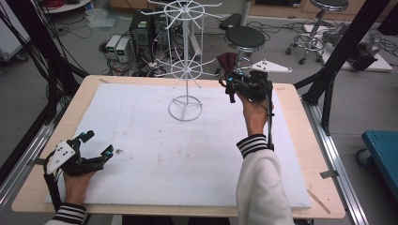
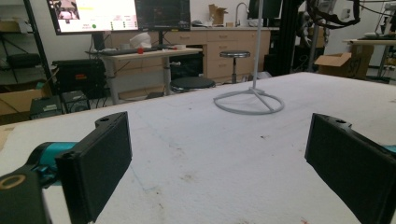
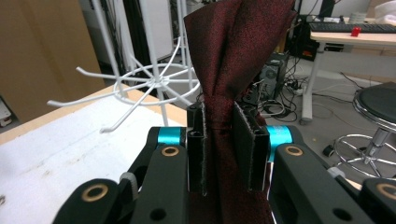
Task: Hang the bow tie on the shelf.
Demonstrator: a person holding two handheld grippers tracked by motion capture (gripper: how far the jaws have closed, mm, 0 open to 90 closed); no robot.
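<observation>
A dark red cloth [image 3: 233,51] is pinched between the jaws of my right gripper [image 3: 226,149], bunched at the pads and fanning out above them. In the high view that cloth [image 1: 227,61] sticks up from the right gripper [image 1: 231,80], held in the air just right of the white wire rack [image 1: 186,70]. The rack's lower ring of hooks [image 3: 154,84] lies close on the left in the right gripper view. My left gripper [image 1: 96,144] rests low at the pad's front left, jaws wide apart with nothing between them [image 2: 219,163].
A white foam pad [image 1: 187,150] covers the wooden table [image 1: 300,154]. The rack's round base [image 2: 249,101] stands at the pad's far middle. Stools [image 1: 244,38], computers and cables sit on the floor beyond the far edge.
</observation>
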